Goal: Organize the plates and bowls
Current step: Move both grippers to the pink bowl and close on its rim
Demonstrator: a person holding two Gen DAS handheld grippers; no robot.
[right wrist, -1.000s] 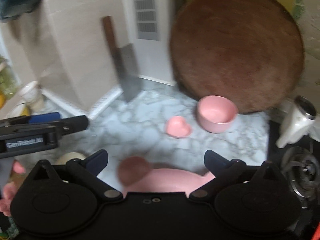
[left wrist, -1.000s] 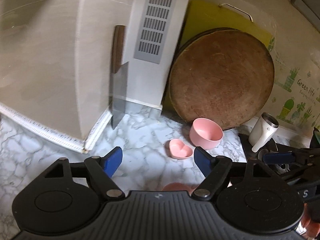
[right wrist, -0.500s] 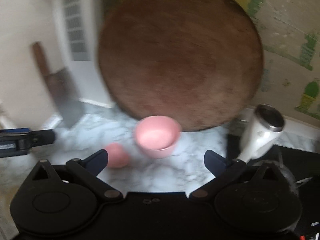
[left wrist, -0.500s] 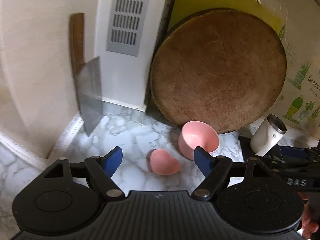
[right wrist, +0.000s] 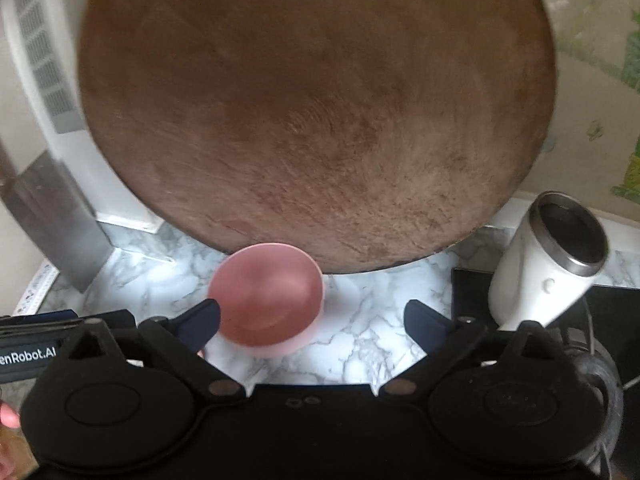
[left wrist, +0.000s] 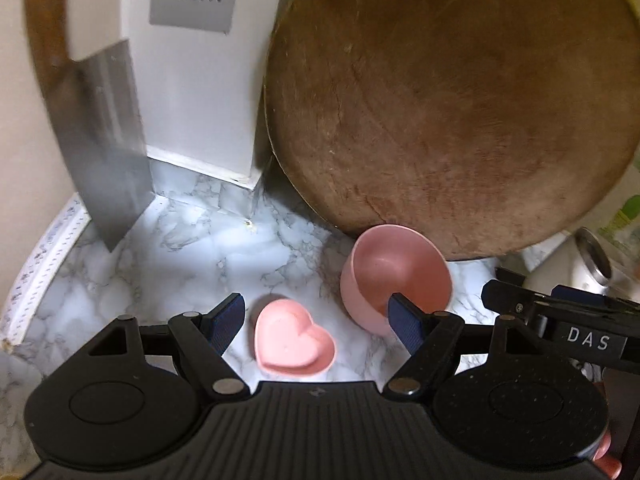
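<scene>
Left gripper [left wrist: 316,322] gaped around heart dish [left wrist: 294,342], right gripper [right wrist: 312,320], narrowing slightly, straddled pink bowl [right wrist: 266,300]; presumably pre-grasp alignment.

Round wooden board [left wrist: 452,108] against wall, cleaver [left wrist: 106,140], white mug [right wrist: 548,256] on marble counter [left wrist: 192,248]

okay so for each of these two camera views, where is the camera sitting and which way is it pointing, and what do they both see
Left wrist: sits on the left gripper, angled down at the marble counter; open jaws frame the heart dish; the right gripper juts in from the right.
Right wrist: sits on the right gripper, angled down toward the pink bowl; jaws open, just narrowing, nothing gripped; a fingertip shows at left.
Shared: pink bowl, round cutting board, cleaver, white mug.
</scene>
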